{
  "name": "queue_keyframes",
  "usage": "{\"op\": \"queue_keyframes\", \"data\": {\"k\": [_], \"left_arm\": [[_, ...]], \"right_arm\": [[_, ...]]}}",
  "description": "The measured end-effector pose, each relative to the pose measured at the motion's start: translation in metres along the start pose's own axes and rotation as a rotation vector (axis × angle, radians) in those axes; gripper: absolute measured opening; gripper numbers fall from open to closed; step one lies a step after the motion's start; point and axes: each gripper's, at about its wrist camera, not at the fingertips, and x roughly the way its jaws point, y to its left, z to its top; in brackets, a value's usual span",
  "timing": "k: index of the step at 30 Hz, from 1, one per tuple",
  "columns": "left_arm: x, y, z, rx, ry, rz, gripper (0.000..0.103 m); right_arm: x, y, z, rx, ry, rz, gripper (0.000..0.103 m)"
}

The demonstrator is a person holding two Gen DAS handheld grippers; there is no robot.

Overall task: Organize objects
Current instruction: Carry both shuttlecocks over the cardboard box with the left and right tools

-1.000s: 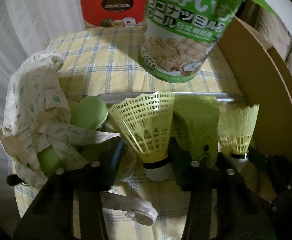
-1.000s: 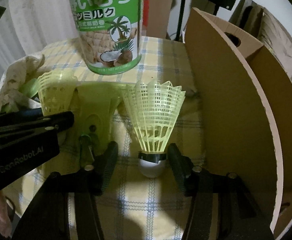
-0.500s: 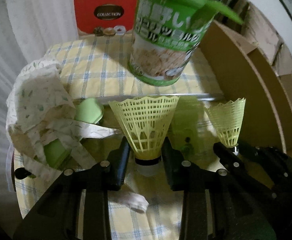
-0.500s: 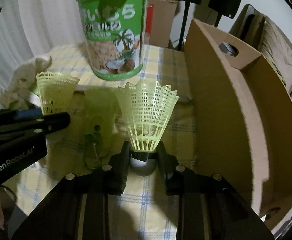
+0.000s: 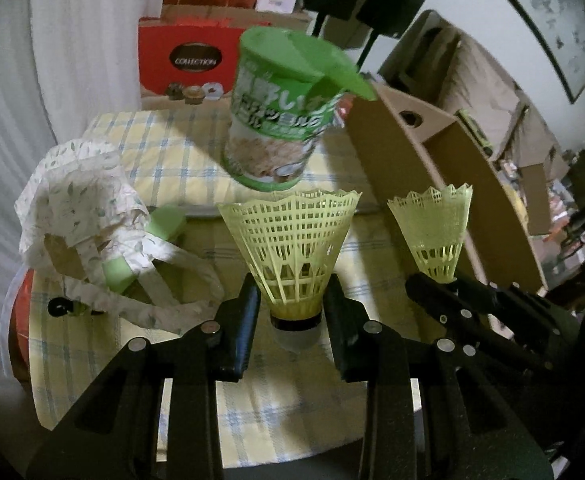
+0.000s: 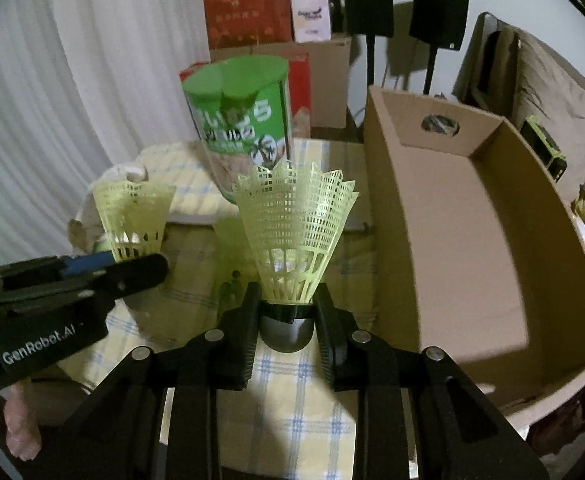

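Nearest in the left wrist view, the left gripper (image 5: pixel 292 312) is clamped on the base of a yellow plastic shuttlecock (image 5: pixel 292 248), skirt pointing up and away. In the right wrist view, the right gripper (image 6: pixel 286 312) is pinched tight on the dark cork of a second shuttlecock (image 6: pixel 292 236), also skirt up. Both shuttlecocks appear to hang above the table (image 6: pixel 292 380), which is covered with a yellow and blue checked cloth.

Past the grippers, toward the table's left edge, lies a crumpled white leaf-print bag (image 5: pixel 80 216) with pale green items tucked in its folds. Near the middle of the table, beyond the shuttlecocks, stands a green snack can (image 5: pixel 280 120) with its lid closed. Along the table's right edge sits an open cardboard box (image 6: pixel 472 216), which looks empty inside. Farthest back, beyond the table's far edge, a red box (image 5: pixel 184 60) rests against a white curtain.

The step in hand seems to be carrying both shuttlecocks to a container, likely the cardboard box. To do it well, each grip should stay on the firm base, not the fragile skirt, and the two grippers should keep apart so the skirts do not tangle. Releasing low inside the box, one at a time, would stop them bouncing out.
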Motion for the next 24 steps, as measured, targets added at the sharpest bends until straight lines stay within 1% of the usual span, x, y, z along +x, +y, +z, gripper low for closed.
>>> {"op": "queue_keyframes", "data": {"k": [4, 9, 17, 24], "left_arm": [[-0.012, -0.014, -0.002, 0.017, -0.023, -0.021, 0.03], [-0.017, -0.033, -0.002, 0.041, -0.033, -0.039, 0.03], [-0.01, -0.08, -0.001, 0.094, -0.025, -0.076, 0.03], [-0.009, -0.115, 0.0, 0.141, -0.043, -0.065, 0.03]], "right_arm": [[-0.018, -0.005, 0.001, 0.003, -0.025, -0.004, 0.025], [-0.032, -0.016, -0.001, 0.012, -0.042, -0.017, 0.025], [-0.057, -0.056, -0.01, 0.064, -0.072, -0.067, 0.025], [-0.071, -0.088, -0.014, 0.105, -0.087, -0.109, 0.025]]}}
